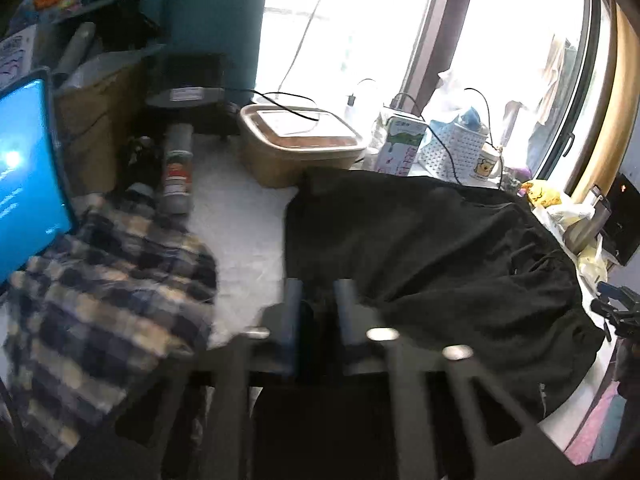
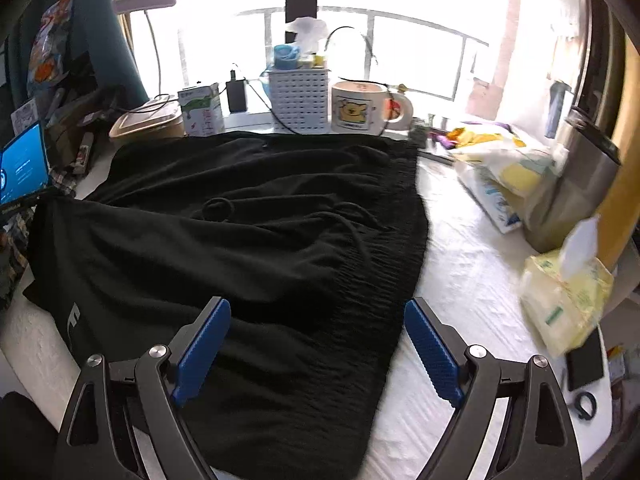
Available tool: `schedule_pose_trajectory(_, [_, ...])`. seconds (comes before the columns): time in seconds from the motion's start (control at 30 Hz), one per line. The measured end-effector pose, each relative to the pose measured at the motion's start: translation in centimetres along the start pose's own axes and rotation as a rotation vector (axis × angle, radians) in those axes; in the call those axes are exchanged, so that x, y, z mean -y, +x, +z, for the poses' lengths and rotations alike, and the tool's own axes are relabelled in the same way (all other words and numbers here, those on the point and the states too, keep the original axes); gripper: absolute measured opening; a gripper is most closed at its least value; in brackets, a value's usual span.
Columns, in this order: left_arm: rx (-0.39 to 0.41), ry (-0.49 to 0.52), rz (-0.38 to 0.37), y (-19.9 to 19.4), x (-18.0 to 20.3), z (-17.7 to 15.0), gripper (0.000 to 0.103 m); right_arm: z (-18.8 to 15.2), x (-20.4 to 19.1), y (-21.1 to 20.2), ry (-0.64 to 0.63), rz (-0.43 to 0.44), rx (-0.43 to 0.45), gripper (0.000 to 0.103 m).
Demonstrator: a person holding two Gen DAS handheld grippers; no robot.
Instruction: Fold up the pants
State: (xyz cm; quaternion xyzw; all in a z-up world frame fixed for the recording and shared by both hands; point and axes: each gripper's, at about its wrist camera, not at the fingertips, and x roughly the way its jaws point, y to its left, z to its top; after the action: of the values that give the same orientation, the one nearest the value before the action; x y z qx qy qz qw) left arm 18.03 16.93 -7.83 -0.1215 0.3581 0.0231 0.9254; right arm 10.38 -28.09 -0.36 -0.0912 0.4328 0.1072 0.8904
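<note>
1. Here we see black pants [image 2: 256, 216] spread across a white table [image 2: 472, 264], filling most of its middle, with the gathered elastic waistband [image 2: 404, 216] running down the right edge of the cloth in the right wrist view.
2. A black drawstring [image 2: 352, 220] lies looped on top of the fabric near that waistband.
3. Our right gripper [image 2: 316, 340] hovers low over the near part of the pants, its blue-padded fingers [image 2: 204, 344] spread wide apart and holding nothing; one finger is over the black cloth and the other is over bare table just beside the waistband.
4. Our left gripper [image 1: 320, 300] sits at the pants' left edge with its two fingers drawn close together and a narrow dark gap between them. We think a bit of black fabric is caught in that gap, but the view is blurred and we cannot tell for sure.
5. To the left of the pants lies a crumpled plaid garment [image 1: 108, 280], apart from them with bare table between.
6. A glowing blue laptop screen [image 1: 28, 176] stands at the far left.
7. Along the window behind the pants we see a lidded tan container [image 1: 300, 140], a small carton [image 2: 202, 110], a white perforated basket [image 2: 298, 98], and a mug with a yellow cartoon bear [image 2: 360, 108].
8. On the right side of the table a yellow tissue pack [image 2: 564, 292] stands well apart from the pants.
</note>
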Motion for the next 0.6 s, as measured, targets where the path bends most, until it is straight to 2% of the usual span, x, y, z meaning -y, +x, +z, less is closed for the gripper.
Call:
schedule_pose_trajectory(0.03, [0.006, 0.001, 0.015, -0.9, -0.3, -0.4, 0.065, -0.4, 0.5, -0.5, 0.003, -0.007, 0.004, 0.090])
schedule_pose_trajectory(0.07, [0.010, 0.003, 0.020, -1.7, -0.4, -1.0, 0.067, -0.9, 1.0, -1.0, 0.007, -0.014, 0.009, 0.090])
schedule_pose_trajectory(0.23, [-0.069, 0.050, -0.001, -5.0, 0.2, -5.6, 0.067, -4.2, 3.1, -2.9, 0.018, -0.062, -0.015, 0.090])
schedule_pose_trajectory(0.37, [-0.168, 0.115, -0.050, -5.4, 2.4, -9.7, 0.067, -6.4, 3.6, -3.5, 0.019, -0.070, -0.037, 0.090])
schedule_pose_trajectory(0.47, [-0.240, 0.198, -0.069, -5.1, 4.5, -11.8, 0.067, -7.5, 2.9, -3.7, -0.038, -0.066, -0.052, 0.090])
schedule_pose_trajectory(0.53, [-0.242, 0.266, -0.043, -5.0, 6.0, -12.4, 0.067, -8.1, 1.8, -3.3, -0.110, -0.061, -0.077, 0.090])
schedule_pose_trajectory(0.6, [-0.238, 0.291, -0.017, -4.4, 6.7, -12.2, 0.067, -8.4, 0.7, -3.1, -0.166, -0.053, -0.069, 0.090])
